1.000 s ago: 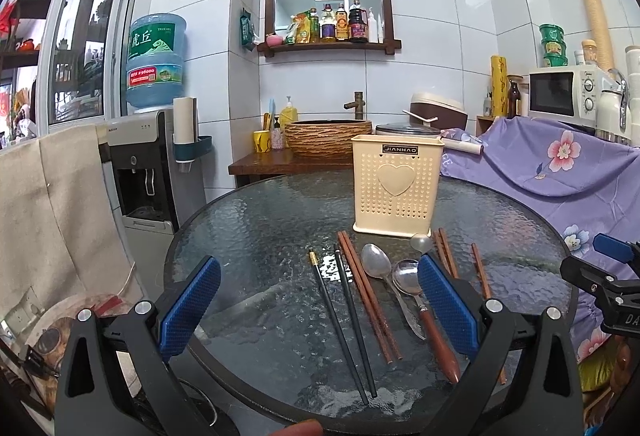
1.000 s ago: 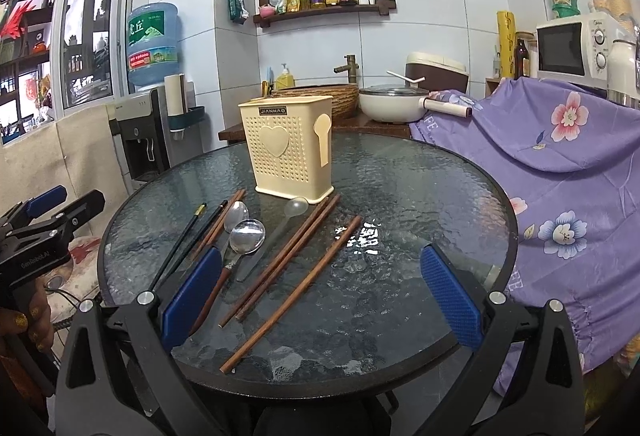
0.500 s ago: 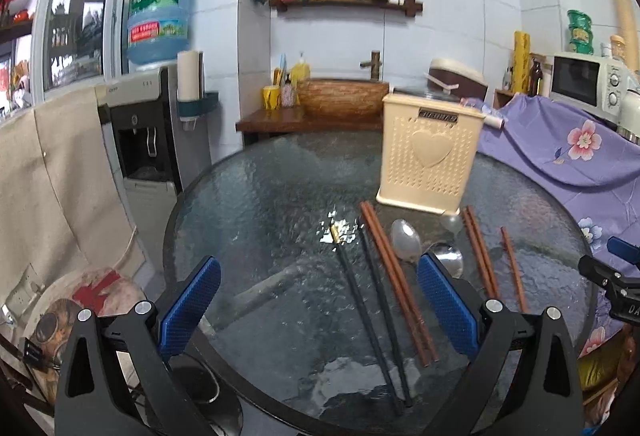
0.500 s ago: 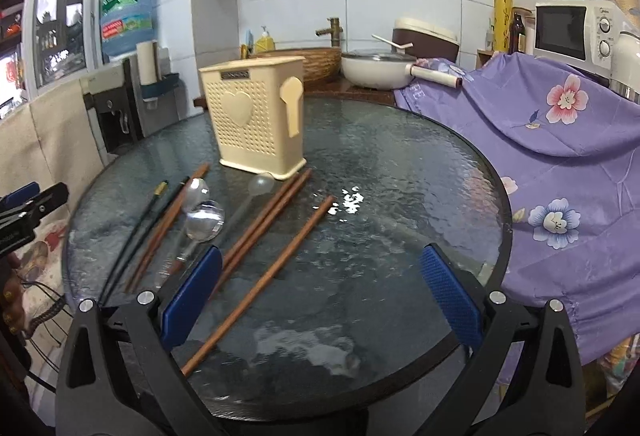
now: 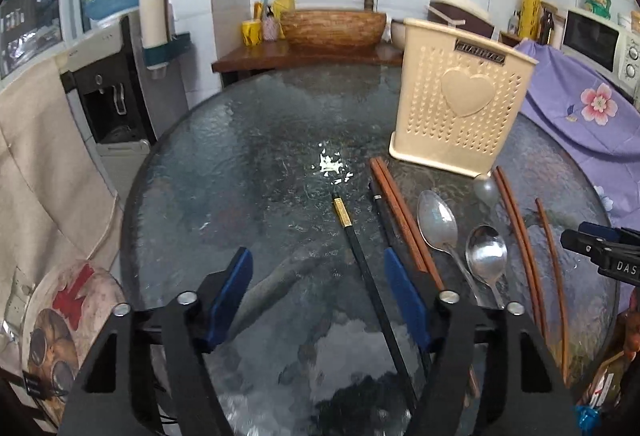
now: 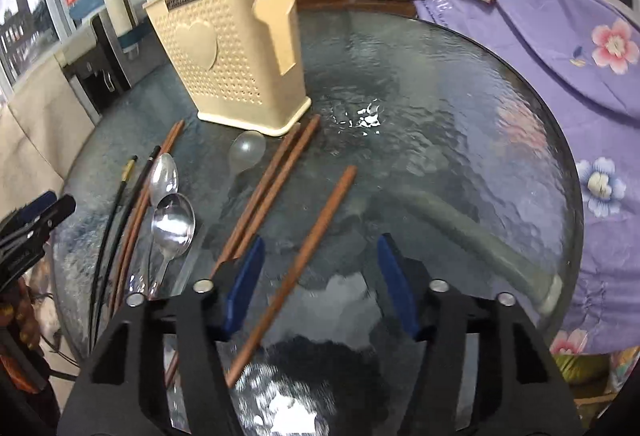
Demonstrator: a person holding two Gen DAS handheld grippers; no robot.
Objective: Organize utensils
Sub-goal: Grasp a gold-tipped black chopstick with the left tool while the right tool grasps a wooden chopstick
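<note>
Here the round table (image 5: 248, 139) of rippled dark glass carries everything. Near its far side stands the cream plastic utensil holder (image 5: 460, 107), boxy, perforated, with a raised heart. In front of it lie slim brown wooden chopsticks (image 6: 272, 183), one lone wooden chopstick (image 6: 320, 224), two black chopsticks (image 5: 368, 272), one gold-banded, two shiny metal spoons (image 5: 486, 256) and a clear plastic spoon (image 6: 247, 151). The left hand-held gripper (image 5: 316, 296) is open, its blue pads straddling a black chopstick; the right hand-held gripper (image 6: 320, 276) is open around the lone wooden one. Both are lower and narrower-set than half a second ago.
</note>
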